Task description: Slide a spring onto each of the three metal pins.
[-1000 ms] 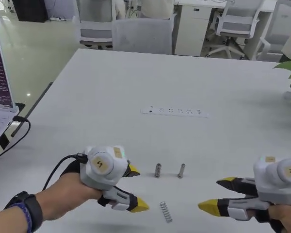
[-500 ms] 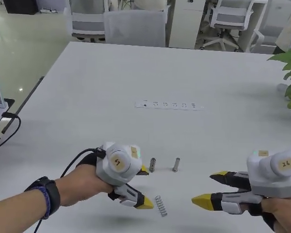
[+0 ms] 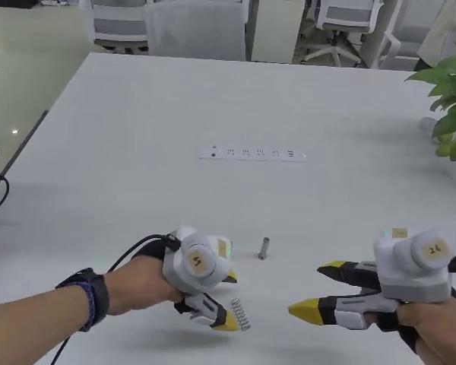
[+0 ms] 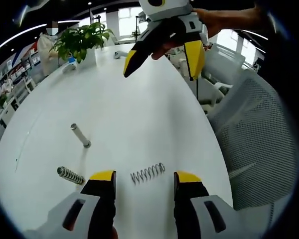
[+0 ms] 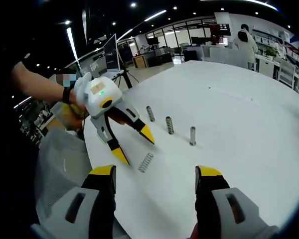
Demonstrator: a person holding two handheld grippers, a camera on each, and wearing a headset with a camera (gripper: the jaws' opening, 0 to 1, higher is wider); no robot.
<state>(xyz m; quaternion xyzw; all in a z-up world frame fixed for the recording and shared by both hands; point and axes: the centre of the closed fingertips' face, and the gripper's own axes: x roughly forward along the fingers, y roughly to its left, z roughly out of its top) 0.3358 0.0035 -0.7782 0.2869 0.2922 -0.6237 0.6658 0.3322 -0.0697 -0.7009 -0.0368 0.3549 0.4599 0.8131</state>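
The table (image 3: 137, 137) is plain white, the loose spring (image 3: 240, 314) silvery and the pin (image 3: 264, 248) dull grey, the left gripper (image 3: 229, 303) and the right gripper (image 3: 314, 288) are white with black jaws tipped yellow, the far socket strip (image 3: 251, 153) is white, and the plant (image 3: 447, 106) far right is green.

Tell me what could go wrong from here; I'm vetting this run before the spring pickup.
1. The loose spring lies flat on the table just ahead of the open left gripper; it may roll or pop out as the jaws close.
2. A sprung pin stands close to that gripper; a sideways sweep could topple it.
3. The bare pin is slim and upright, so it might tip during threading unless the open right gripper steadies it.
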